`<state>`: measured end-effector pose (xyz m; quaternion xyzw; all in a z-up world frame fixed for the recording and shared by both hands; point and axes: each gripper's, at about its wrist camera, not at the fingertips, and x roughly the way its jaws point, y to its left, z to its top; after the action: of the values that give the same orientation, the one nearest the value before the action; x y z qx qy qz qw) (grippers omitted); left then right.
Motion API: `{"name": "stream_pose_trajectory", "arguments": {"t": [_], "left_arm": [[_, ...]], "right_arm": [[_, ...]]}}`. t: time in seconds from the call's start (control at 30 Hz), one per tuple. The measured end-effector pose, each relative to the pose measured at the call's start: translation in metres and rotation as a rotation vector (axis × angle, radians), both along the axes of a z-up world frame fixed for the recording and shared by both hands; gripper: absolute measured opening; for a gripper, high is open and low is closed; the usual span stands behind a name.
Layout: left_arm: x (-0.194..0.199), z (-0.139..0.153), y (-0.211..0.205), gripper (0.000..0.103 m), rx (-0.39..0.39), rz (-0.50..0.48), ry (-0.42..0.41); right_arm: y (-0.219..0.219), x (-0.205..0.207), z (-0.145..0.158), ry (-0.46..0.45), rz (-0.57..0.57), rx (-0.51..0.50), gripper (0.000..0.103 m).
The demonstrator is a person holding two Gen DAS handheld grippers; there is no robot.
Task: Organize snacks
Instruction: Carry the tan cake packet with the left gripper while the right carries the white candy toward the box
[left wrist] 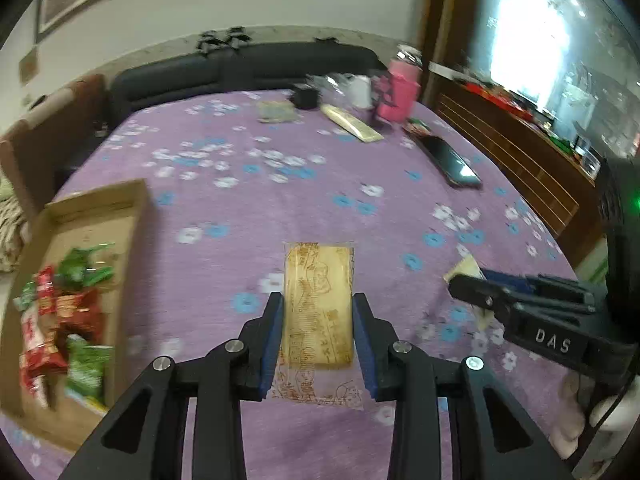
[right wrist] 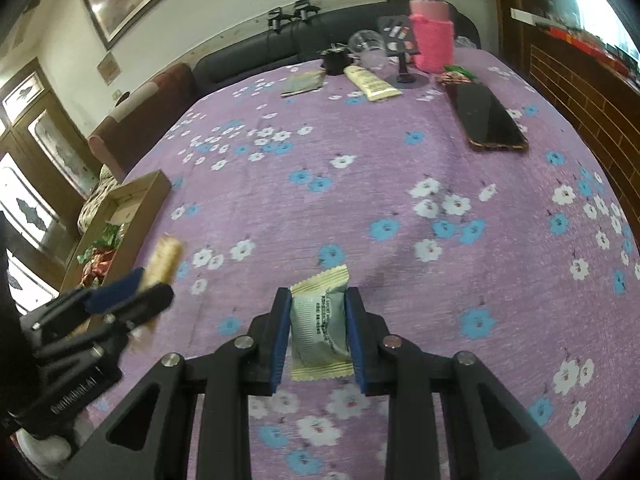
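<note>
My left gripper (left wrist: 318,300) is shut on a long tan biscuit in a clear printed wrapper (left wrist: 318,312), held above the purple flowered tablecloth. It also shows blurred at the left of the right wrist view (right wrist: 132,292) with the biscuit (right wrist: 162,260) sticking out. My right gripper (right wrist: 318,294) is shut on a small silver and cream snack packet (right wrist: 318,328). It appears at the right of the left wrist view (left wrist: 466,280). A cardboard box (left wrist: 132,216) at the left holds several red and green snack packets (left wrist: 68,312); it also shows in the right wrist view (right wrist: 148,196).
At the table's far side lie a black phone (right wrist: 486,120), a cream tube (right wrist: 372,82), a flat grey-green packet (right wrist: 302,82), a pink-sleeved jar (right wrist: 434,36), a clear cup (right wrist: 366,46) and a small black pot (right wrist: 334,60). A dark sofa (left wrist: 240,68) stands behind the table.
</note>
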<state>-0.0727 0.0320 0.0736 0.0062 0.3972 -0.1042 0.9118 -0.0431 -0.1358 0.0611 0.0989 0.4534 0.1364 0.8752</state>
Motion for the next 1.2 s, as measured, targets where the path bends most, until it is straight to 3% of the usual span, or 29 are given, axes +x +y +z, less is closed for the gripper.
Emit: {"name": "stream_pose_trajectory", "arguments": {"t": [0.27,0.5,0.83,1.2], "left_arm": [[-0.014,0.018,0.051,0.035,0.017,0.125,-0.075],[-0.022,0.019,0.096,0.035,-0.001,0.214,-0.087],[-0.034,0.017,0.138,0.035,-0.028,0.29,-0.088],[-0.045,0.021,0.169,0.035,-0.051,0.346,-0.098]], "right_arm": [[0.038,-0.011,0.015,-0.027,0.062,-0.042,0.026],[0.084,-0.014,0.03,-0.051,0.141,-0.076,0.026],[0.154,-0.018,0.047,-0.084,0.273,-0.087,0.026],[0.188,-0.027,0.058,-0.1,0.345,-0.091,0.026]]}}
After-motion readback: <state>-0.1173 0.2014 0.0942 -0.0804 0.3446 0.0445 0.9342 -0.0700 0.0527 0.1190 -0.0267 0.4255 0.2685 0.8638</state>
